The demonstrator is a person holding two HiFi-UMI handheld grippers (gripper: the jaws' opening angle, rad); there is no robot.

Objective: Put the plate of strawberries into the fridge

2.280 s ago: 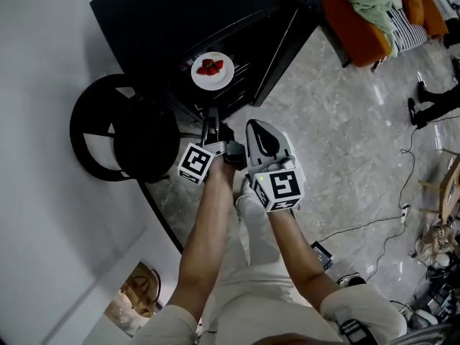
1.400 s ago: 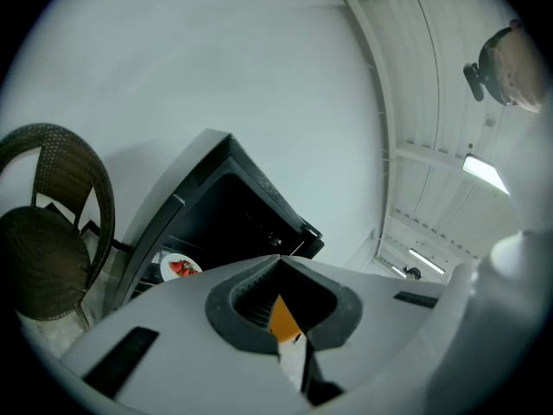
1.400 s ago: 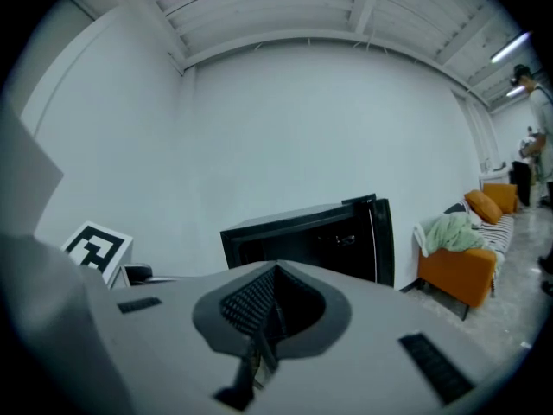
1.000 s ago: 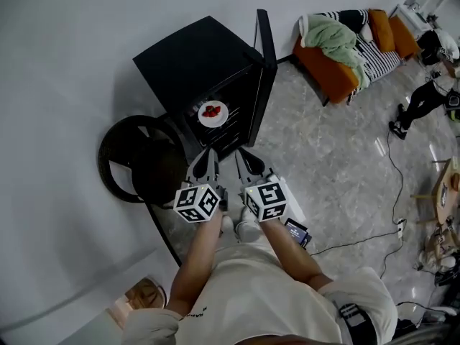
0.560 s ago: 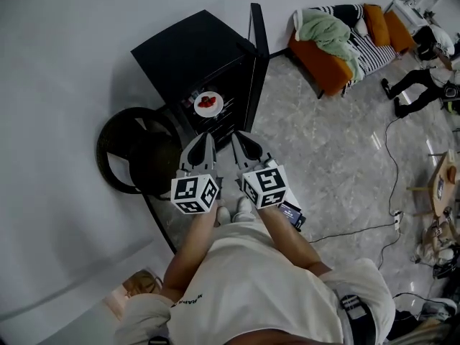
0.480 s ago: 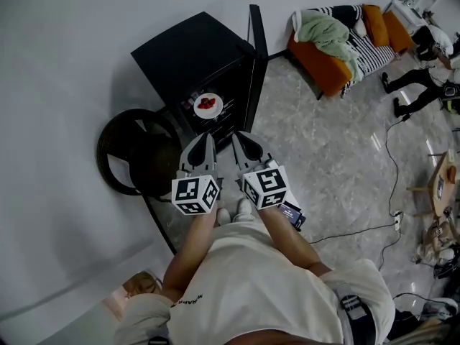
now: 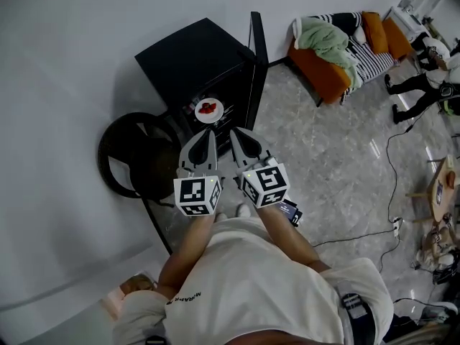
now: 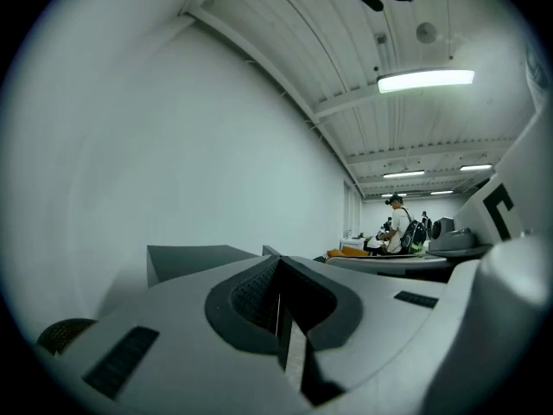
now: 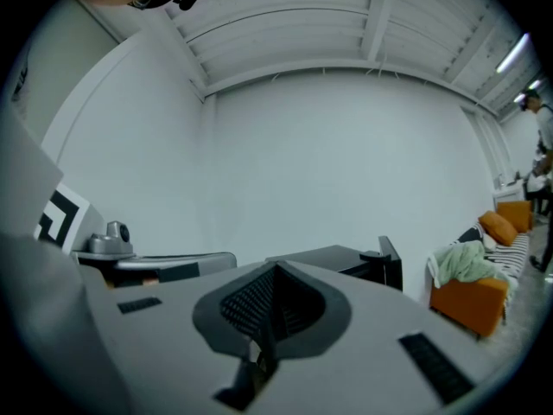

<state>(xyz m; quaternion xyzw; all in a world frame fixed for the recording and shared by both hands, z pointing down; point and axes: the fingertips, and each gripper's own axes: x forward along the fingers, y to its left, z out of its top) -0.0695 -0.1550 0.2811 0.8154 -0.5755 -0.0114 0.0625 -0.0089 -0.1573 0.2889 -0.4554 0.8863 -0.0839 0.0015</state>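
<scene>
While the left hand-held gripper [image 7: 206,135] is closed on nothing, the plate of strawberries [image 7: 209,109] already sits on a shelf inside the fridge [image 7: 188,62]. The right hand-held gripper [image 7: 238,135] is likewise closed and empty. Only shutting the open door [image 7: 257,45] seems left.

Lighting's flat and cool, coming from the long white fluorescent ceiling tubes [image 8: 425,79]. The head view is a bit dim. The glossy grey marble floor [image 7: 345,157] picks up pale glare streaks, and the black box-shaped fridge [image 7: 190,60] throws a soft shadow on the plain white wall [image 7: 72,63]. Both gripper views are heavy fisheye with black corners. Up close, the grey left gripper [image 8: 279,292] and grey right gripper [image 9: 270,305] go soft.
</scene>
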